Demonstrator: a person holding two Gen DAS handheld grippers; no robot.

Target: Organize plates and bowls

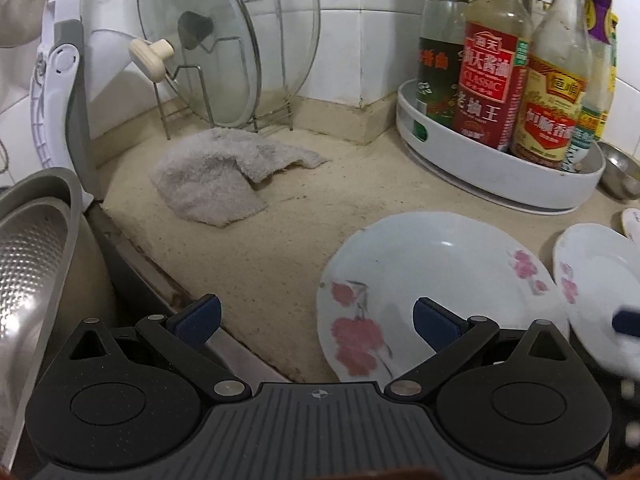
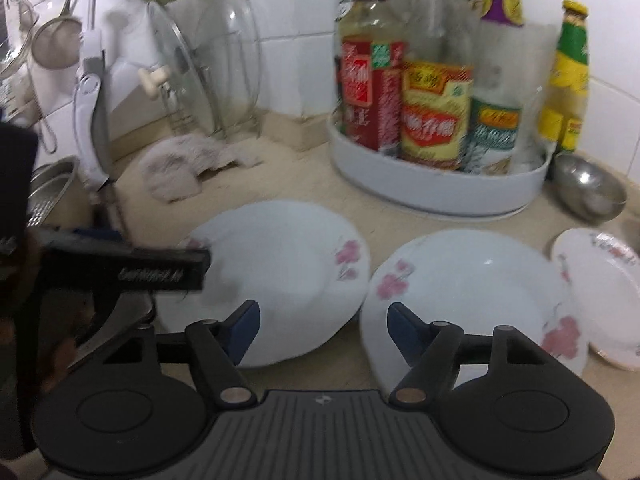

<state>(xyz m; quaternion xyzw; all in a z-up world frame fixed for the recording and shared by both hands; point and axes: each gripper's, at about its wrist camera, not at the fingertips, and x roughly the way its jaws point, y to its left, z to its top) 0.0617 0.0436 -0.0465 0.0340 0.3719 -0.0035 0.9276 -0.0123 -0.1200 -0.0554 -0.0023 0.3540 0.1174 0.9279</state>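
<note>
Two white plates with pink flowers lie side by side on the beige counter. The left plate (image 1: 436,280) (image 2: 280,272) lies just ahead of my open, empty left gripper (image 1: 316,322), whose right finger hangs over its near rim. The right plate (image 1: 596,296) (image 2: 472,300) lies in front of my open, empty right gripper (image 2: 324,332), whose right finger is over its near left rim. A smaller patterned plate (image 2: 604,292) leans under the right plate's far edge. A steel bowl (image 2: 588,188) (image 1: 620,172) sits behind it. My left gripper's body (image 2: 120,268) shows at left in the right wrist view.
A white tray of sauce bottles (image 1: 500,168) (image 2: 436,184) stands behind the plates. A glass lid in a wire rack (image 1: 228,48) and a grey cloth (image 1: 224,172) are at the back left. A steel sink with a strainer basket (image 1: 32,248) lies left.
</note>
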